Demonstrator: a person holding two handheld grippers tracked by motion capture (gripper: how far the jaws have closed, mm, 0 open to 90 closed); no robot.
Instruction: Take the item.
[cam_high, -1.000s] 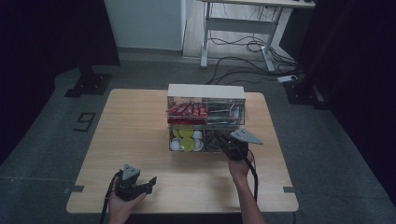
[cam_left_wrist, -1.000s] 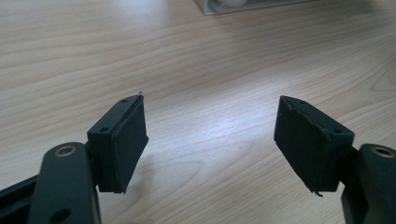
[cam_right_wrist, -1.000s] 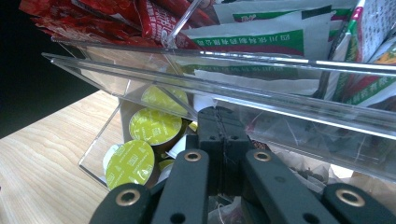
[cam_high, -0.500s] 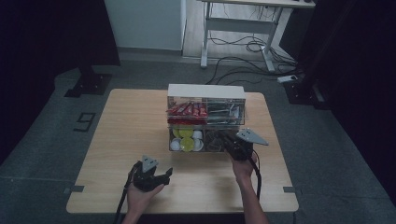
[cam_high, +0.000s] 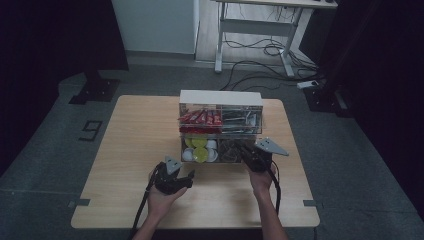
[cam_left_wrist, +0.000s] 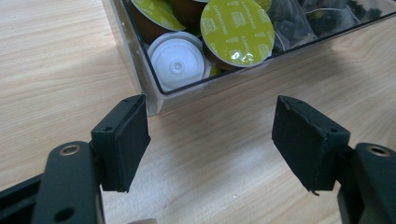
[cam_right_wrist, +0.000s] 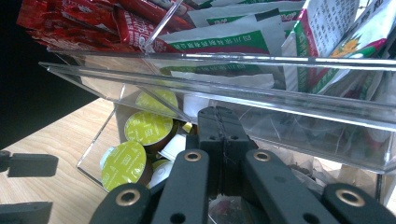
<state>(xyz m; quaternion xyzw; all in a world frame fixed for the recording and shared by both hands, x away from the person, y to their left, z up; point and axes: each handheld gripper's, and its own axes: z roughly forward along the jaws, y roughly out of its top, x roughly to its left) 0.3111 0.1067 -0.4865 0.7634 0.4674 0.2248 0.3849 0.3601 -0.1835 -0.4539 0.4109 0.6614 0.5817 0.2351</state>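
A clear two-tier acrylic organizer (cam_high: 220, 100) stands mid-table. Its top tier holds red sachets (cam_high: 200, 118) (cam_right_wrist: 84, 23) and green-and-white packets (cam_right_wrist: 233, 37). The lower tray (cam_left_wrist: 154, 100) holds coffee capsules with yellow-green lids (cam_left_wrist: 237, 29) (cam_right_wrist: 144, 127), a white capsule (cam_left_wrist: 176, 63) and dark tea bags (cam_left_wrist: 327, 18). My left gripper (cam_high: 188, 180) (cam_left_wrist: 210, 140) hovers over bare wood just before the tray's front corner. It is open with nothing between its pads, and its jaws have just been closing a little. My right gripper (cam_high: 247, 152) (cam_right_wrist: 219, 130) is shut, its tip inside the lower tray under the upper shelf.
The wooden table (cam_high: 140, 130) has free room left of the organizer and along the front. The organizer's clear shelf edge (cam_right_wrist: 233, 88) hangs just above my right gripper. Beyond the table, desk legs and cables (cam_high: 260, 50) lie on the floor.
My left gripper has travelled right along the table front and toward the organizer's front corner. The right gripper has stayed at the lower tray.
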